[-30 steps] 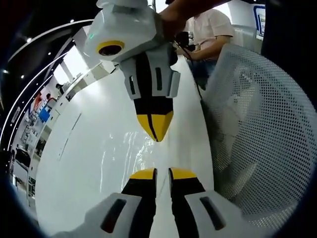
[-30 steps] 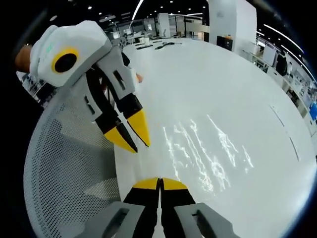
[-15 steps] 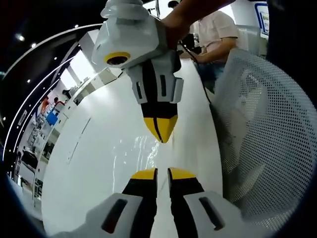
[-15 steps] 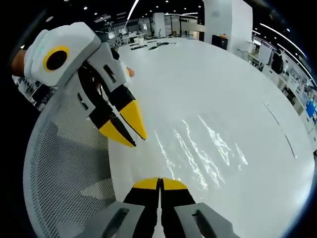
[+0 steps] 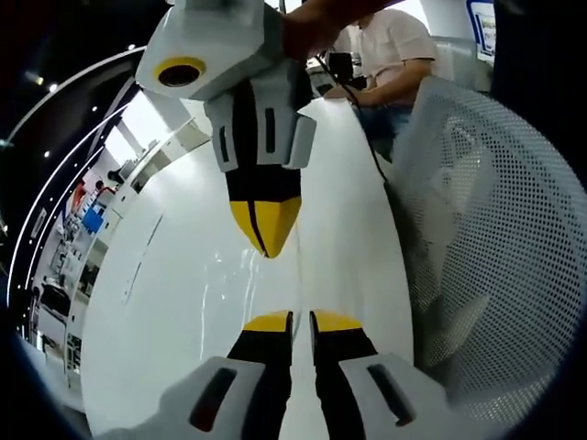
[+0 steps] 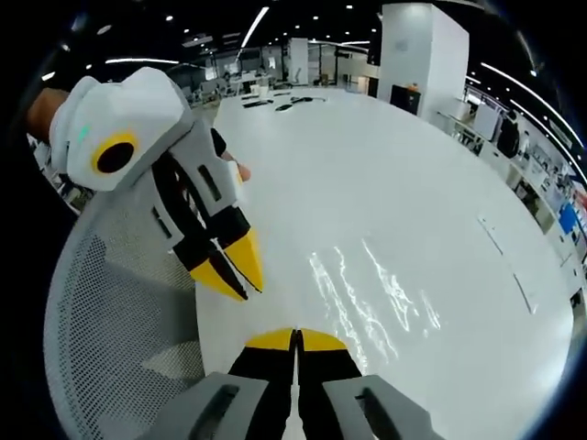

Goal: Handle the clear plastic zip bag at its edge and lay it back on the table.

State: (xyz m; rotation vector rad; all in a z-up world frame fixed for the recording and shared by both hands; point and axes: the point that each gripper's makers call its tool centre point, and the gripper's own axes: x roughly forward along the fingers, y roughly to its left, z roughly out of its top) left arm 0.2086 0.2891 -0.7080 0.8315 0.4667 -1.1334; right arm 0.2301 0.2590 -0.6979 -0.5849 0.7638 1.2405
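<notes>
The clear zip bag (image 5: 240, 280) lies flat on the white table (image 5: 174, 302) and shows only as shiny creases. In the right gripper view the bag (image 6: 371, 298) sits just ahead and right of my right gripper (image 6: 295, 335), which is shut with nothing visible between its jaws. My left gripper (image 5: 301, 319) stands above the bag's near edge with a narrow gap between its jaws. From the top of the left gripper view the right gripper (image 5: 263, 236) points down, shut, above the bag. The left gripper (image 6: 237, 275) hangs over the table's edge.
A white mesh chair back (image 5: 491, 247) stands close against the table's edge, and the same chair back (image 6: 115, 348) fills the lower left of the right gripper view. A person in a white shirt (image 5: 390, 46) sits at the table's far end. A hand (image 5: 307, 27) holds the right gripper.
In the left gripper view the right gripper has shifted left and a little higher. In the right gripper view the left gripper sits lower and its tips look closer together. The bag stays flat.
</notes>
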